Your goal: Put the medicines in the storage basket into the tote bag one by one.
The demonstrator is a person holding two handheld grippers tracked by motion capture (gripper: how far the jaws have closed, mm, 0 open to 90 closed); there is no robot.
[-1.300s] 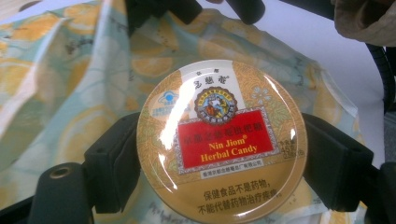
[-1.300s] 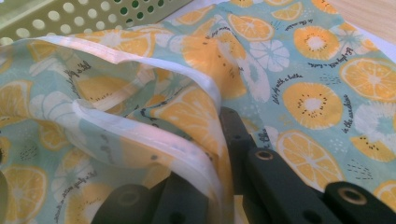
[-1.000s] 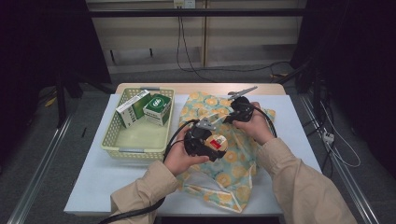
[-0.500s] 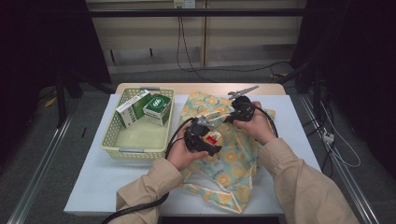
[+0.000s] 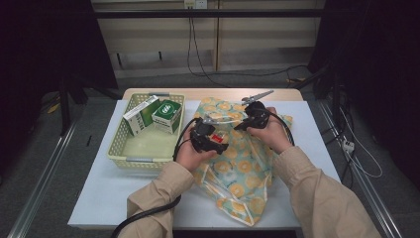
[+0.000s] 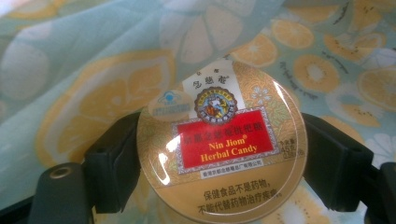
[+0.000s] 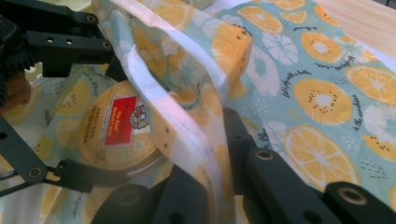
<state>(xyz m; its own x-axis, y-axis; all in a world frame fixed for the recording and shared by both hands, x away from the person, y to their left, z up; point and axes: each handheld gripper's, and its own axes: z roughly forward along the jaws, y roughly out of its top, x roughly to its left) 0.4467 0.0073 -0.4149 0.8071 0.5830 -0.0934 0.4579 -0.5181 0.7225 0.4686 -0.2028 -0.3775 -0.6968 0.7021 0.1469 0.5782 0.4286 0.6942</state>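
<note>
A round gold candy tin with a red label is held flat-faced between two black fingers, just at the mouth of a bag. The bag, pale blue with orange-slice print, is spread on the counter; its translucent rim is pinched and lifted.

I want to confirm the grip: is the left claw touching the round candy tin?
Touching. In the left gripper view, the left claw has its two black pads pressed against opposite sides of the candy tin, with no gap on either side.
</note>
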